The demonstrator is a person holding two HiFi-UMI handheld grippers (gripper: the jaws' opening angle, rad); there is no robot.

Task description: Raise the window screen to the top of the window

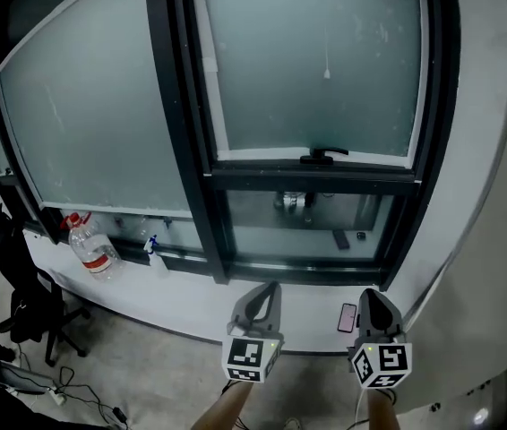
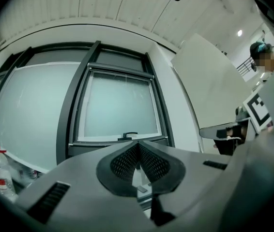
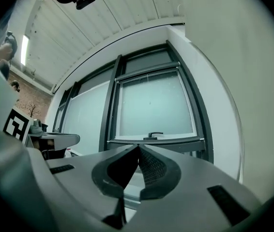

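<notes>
While I hold both grippers low in front of the window, neither of them touches anything. The fingers of my left gripper (image 1: 271, 287) are closed, the tips pressed together with nothing between them, and they point up toward the glass. The fingers of my right gripper (image 1: 367, 295) are closed in the same way and are also empty. The two grippers are side by side, a little apart, above the front edge of the white sill (image 1: 191, 301).

The window screen (image 1: 316, 61) is a pale panel in a light frame, and it fills the upper part of the right window. Its bottom rail carries a dark handle (image 1: 323, 156), and below this rail there is a smaller pane. A thin cord with a small bead (image 1: 326, 74) hangs in front of the screen.

On the sill, a clear water bottle (image 1: 90, 247) with a red cap stands toward the left end, against the back edge. A small spray bottle (image 1: 154, 251) stands near it. A phone (image 1: 348, 317) lies flat at the front edge, between my two grippers. A dark chair (image 1: 21, 285) stands on the floor at the left.
</notes>
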